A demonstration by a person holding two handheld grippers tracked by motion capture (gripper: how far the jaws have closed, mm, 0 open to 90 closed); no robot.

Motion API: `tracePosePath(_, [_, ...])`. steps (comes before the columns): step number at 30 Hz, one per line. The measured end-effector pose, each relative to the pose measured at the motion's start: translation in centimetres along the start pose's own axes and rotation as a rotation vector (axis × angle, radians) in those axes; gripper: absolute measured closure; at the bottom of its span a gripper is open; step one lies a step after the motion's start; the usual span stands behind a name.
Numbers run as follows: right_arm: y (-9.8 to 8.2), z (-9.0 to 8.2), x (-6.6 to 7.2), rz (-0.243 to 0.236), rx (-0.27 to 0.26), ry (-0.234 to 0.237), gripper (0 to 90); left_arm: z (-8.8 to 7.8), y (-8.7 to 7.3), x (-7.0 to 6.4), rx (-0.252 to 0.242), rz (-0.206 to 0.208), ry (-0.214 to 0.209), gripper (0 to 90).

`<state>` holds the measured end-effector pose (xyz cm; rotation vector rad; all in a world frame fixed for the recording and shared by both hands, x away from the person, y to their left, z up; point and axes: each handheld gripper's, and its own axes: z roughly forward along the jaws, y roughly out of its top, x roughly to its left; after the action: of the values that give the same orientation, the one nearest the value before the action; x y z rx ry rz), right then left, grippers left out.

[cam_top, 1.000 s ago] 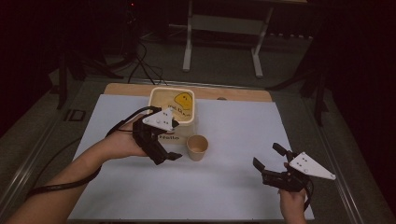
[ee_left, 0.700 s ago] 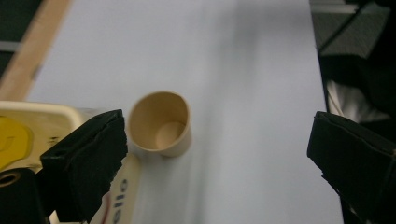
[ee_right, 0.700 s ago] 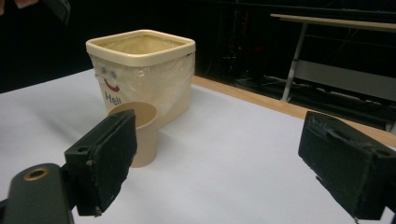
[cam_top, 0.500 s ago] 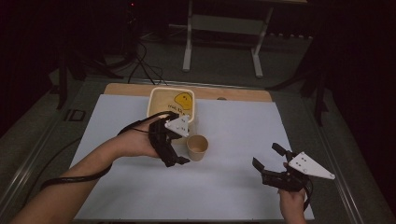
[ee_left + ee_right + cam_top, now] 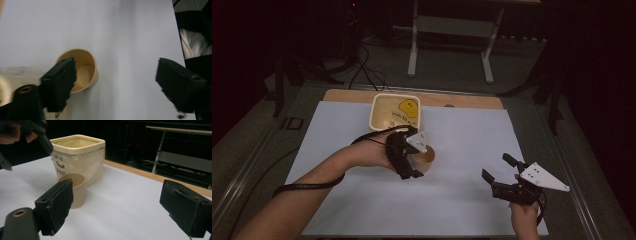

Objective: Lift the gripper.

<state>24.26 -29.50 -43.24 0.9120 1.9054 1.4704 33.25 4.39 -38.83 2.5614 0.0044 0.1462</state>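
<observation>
High view: left hand-held gripper (image 5: 418,162) at the paper cup (image 5: 426,161).
Its jaws, just narrowing, stand wide beside the cup, gripping nothing; right hand-held gripper (image 5: 500,173) gapes, well apart.

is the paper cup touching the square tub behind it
Cannot tell. In the right gripper view the paper cup overlaps the square tub, hiding any gap; in the high view the left gripper covers that spot.

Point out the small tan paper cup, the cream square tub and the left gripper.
small tan paper cup (image 5: 75,191), right gripper view, its side wall.
cream square tub (image 5: 382,120), high view, its rim.
left gripper (image 5: 115,82), left gripper view, midway between fingertips.
</observation>
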Motion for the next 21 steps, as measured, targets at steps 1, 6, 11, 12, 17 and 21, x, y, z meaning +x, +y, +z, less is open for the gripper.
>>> tracePosePath(1, [0.0,0.0,0.0,0.0,0.001,0.001,11.7,0.4,-0.1,0.1,0.008,-0.003,0.001,22.3])
tracePosePath(6, [-0.1,0.1,0.0,0.001,0.005,0.004,11.9,1.7,-0.4,0.5,0.038,-0.014,0.012,32.7])
tracePosePath(11, [-0.1,0.2,0.0,0.001,0.009,0.005,11.9,3.1,-0.5,0.7,0.085,-0.024,0.035,41.0])
tracePosePath(12, [-0.1,0.2,0.0,-0.003,0.01,0.006,11.9,3.2,-0.5,0.7,0.09,-0.024,0.039,43.0])
tracePosePath(17, [-0.1,0.2,0.0,-0.003,0.013,0.009,12.0,4.4,-0.4,0.8,0.124,-0.024,0.056,53.4])
tracePosePath(21, [-0.1,0.2,0.0,-0.002,0.016,0.011,12.0,5.2,-0.2,1.1,0.146,-0.019,0.058,59.2])
